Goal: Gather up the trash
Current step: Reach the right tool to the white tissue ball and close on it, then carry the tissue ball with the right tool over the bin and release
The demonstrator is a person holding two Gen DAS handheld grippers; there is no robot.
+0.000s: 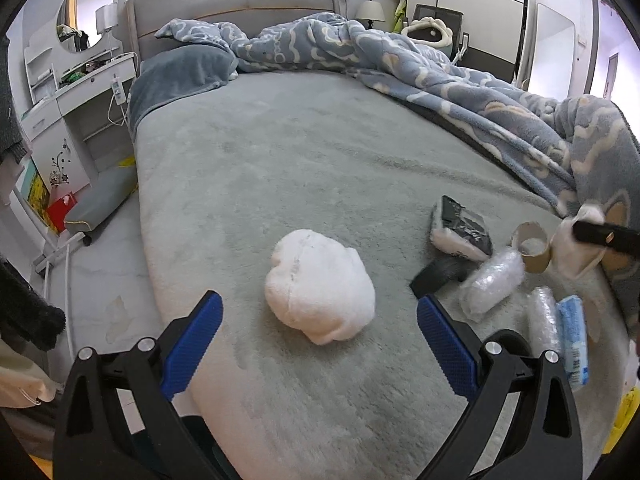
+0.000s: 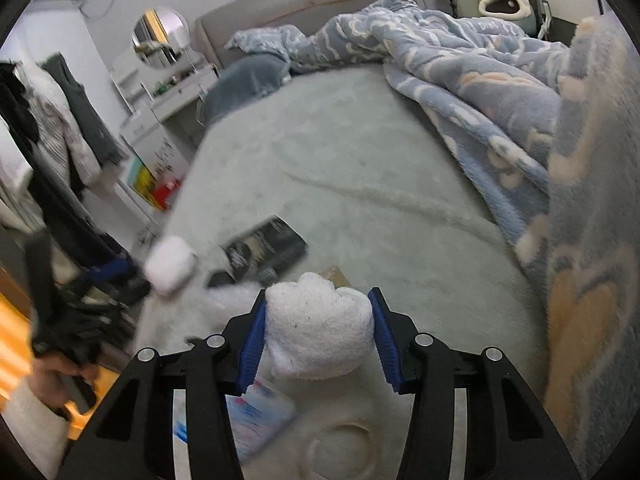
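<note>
A white crumpled wad [image 1: 320, 284] lies on the grey-green bed cover [image 1: 300, 160], just ahead of my left gripper [image 1: 318, 298]. That gripper is open, with the wad in line between its blue pads [image 1: 200, 332] but untouched. My right gripper [image 2: 318, 294] is shut on a second white wad [image 2: 320, 332], lifted slightly off the bed. One black finger [image 1: 600, 235] of it shows at the right edge of the left wrist view. Nearby lie a black packet [image 1: 464, 228], a cardboard roll [image 1: 532, 246], two bubble-wrap bundles [image 1: 492, 284] and a blue tissue packet [image 1: 574, 340].
A rumpled blue patterned blanket [image 1: 500, 96] covers the bed's right side and far end. The bed's left edge drops to the floor, where a grey cushion [image 1: 100, 200] and a white dresser [image 1: 80, 92] stand. Clothes hang at the left [image 2: 60, 140].
</note>
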